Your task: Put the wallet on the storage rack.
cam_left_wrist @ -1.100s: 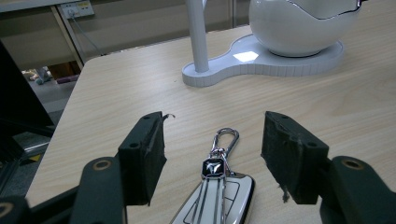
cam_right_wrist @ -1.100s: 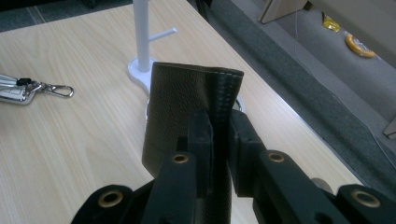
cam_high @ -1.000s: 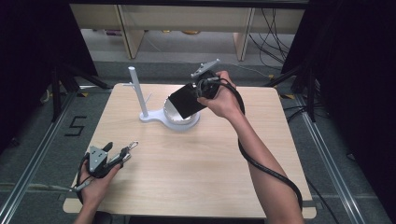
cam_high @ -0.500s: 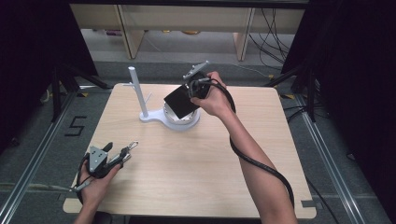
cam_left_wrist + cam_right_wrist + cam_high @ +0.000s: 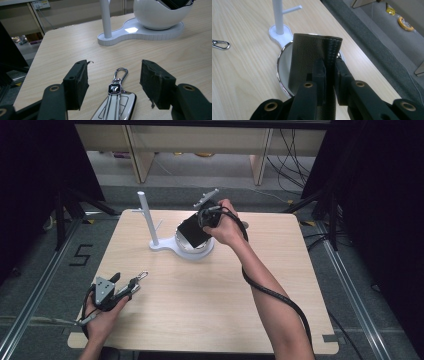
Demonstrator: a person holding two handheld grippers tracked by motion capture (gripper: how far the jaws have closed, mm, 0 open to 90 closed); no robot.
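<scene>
Over white bowl (image 5: 192, 249): right gripper (image 5: 329, 72) jaws pinching dark wallet (image 5: 314, 57); left gripper (image 5: 113, 82) jaws spread around key fob (image 5: 116, 102).

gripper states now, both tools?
Left tool: open, jaws either side of the key fob lying on the table, pads apart from it.
Right tool: closed on the black wallet, over the white bowl.

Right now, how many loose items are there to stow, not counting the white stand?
2. A black leather wallet is clamped in the right gripper over the stand's bowl; a car key fob lies between the left gripper's open jaws.
</scene>
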